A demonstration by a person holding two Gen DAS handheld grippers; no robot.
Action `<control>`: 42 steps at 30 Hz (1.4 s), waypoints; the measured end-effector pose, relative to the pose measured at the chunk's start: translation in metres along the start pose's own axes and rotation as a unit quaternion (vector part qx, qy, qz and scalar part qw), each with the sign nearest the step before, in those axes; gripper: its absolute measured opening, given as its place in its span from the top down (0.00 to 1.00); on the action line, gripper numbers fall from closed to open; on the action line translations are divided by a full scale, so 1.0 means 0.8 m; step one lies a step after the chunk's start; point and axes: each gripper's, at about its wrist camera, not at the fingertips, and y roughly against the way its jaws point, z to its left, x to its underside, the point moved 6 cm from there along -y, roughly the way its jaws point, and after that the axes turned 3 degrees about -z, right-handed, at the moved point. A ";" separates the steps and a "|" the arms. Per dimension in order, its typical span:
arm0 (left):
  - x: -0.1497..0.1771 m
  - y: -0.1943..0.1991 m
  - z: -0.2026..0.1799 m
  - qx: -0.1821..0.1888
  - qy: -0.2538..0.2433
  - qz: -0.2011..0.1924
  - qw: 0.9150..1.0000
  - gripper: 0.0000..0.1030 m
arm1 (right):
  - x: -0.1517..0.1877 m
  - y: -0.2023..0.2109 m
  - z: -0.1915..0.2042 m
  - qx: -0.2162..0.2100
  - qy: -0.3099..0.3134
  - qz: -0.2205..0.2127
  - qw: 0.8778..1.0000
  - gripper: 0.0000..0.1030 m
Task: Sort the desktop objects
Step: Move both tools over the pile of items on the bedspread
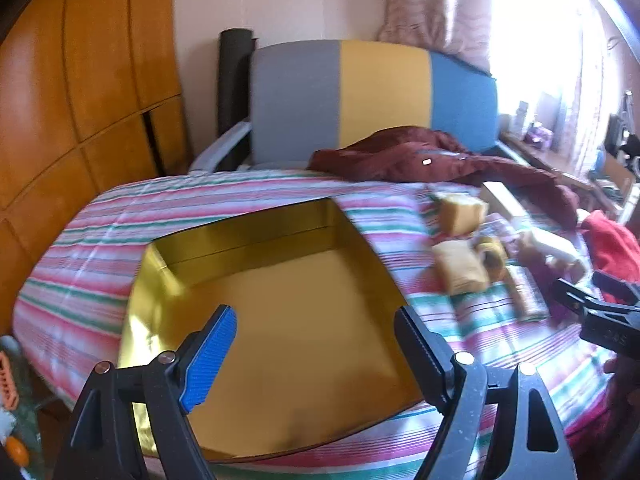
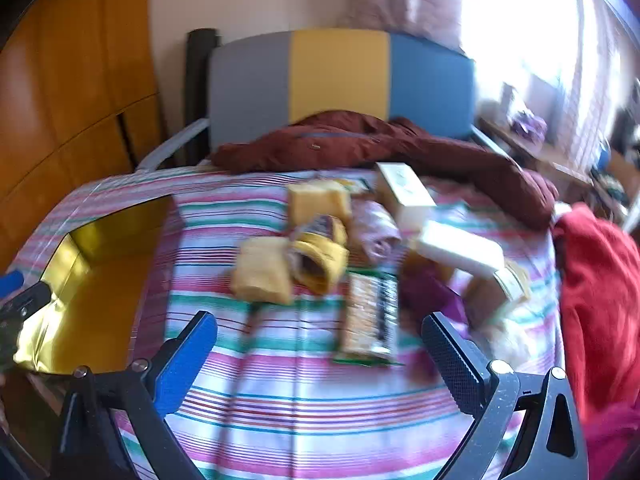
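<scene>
On the striped bedspread (image 2: 304, 400) at my left sits the gold box (image 1: 280, 300), with my left gripper (image 1: 316, 336) hanging over it, jaws spread and holding nothing. Further right, my right gripper (image 2: 320, 344) hovers released above a blurred pile: yellow packets (image 2: 262, 276), a snack bar (image 2: 370, 320), white boxes (image 2: 460, 252).

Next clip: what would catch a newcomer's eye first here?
The shiny gold box sits open and empty on the striped bedspread, right under the open left gripper. To its right lies a jumble of snack packets and white cartons, ahead of the open right gripper.
</scene>
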 end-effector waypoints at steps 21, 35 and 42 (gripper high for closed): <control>-0.018 -0.039 -0.115 0.123 -0.014 0.061 0.990 0.21 | 0.016 0.005 -0.113 0.017 -0.062 0.036 0.997 0.00; -0.044 -0.078 -0.133 0.143 0.009 0.093 0.985 0.27 | 0.002 -0.083 -0.045 -0.097 -0.023 0.106 0.989 0.02; -0.045 -0.101 -0.149 0.147 -0.010 0.113 0.983 0.27 | 0.005 -0.127 -0.048 -0.075 -0.013 0.142 0.987 0.09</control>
